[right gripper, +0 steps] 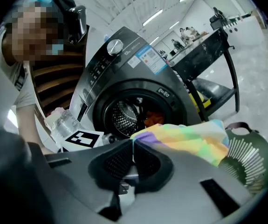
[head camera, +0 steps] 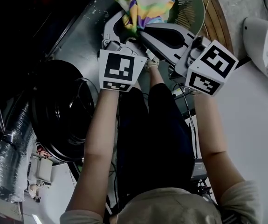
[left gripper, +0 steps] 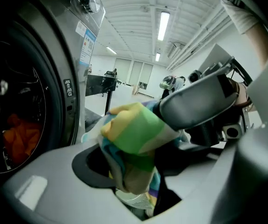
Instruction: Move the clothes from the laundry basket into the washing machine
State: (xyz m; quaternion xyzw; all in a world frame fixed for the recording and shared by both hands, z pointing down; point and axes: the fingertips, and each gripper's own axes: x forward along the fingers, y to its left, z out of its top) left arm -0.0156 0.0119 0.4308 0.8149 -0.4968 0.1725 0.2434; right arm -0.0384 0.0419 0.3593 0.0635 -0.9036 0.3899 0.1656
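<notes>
While right gripper (right gripper: pixel 134 146) pinches striped cloth (right gripper: pixel 189 141) near green basket (right gripper: pixel 245 160), left gripper (left gripper: pixel 138 181) spread, cloth hanging between jaws. Washer (right gripper: pixel 138 64) left, orange garment (right gripper: pixel 153 118) in drum.

A: What is the striped cloth (head camera: pixel 145 3) like?
B: Soft, matt fabric, creased into folds. The washing machine (right gripper: pixel 124 64) has a smooth grey casing with a satin sheen, and its drum (right gripper: pixel 124 118) is shiny perforated metal.
A: And the laundry basket (right gripper: pixel 245 171)?
B: Dull green slotted plastic. The right gripper (right gripper: pixel 133 146) is matt grey plastic.
</notes>
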